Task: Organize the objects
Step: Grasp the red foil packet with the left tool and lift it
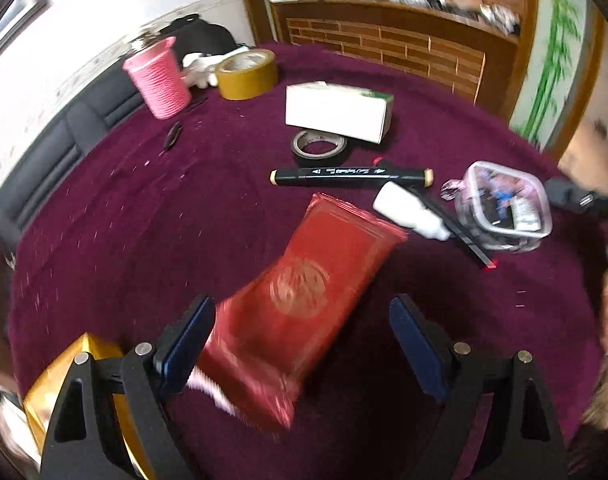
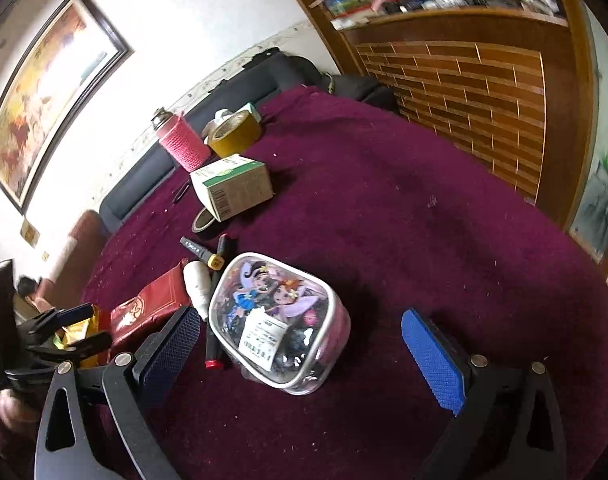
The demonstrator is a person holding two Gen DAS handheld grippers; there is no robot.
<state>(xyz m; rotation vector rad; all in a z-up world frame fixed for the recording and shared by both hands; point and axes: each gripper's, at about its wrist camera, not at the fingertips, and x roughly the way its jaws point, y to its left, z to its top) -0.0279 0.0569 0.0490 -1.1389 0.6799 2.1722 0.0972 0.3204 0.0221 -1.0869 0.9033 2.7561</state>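
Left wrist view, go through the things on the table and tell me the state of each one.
Left gripper: jaws open, empty.
Red packet: sealed, lying flat.
Black marker: capped, lying down.
White bottle: on its side.
Clear pouch: full.
Carton: closed.
Pink cup: upright.

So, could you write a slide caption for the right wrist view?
Open right gripper hovering over a clear cartoon pouch among markers and boxes on a purple tablecloth.

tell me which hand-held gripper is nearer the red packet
Left. The left hand-held gripper hangs open right over the red packet, which shows between its fingers. The right hand-held gripper is farther off, over the clear pouch.
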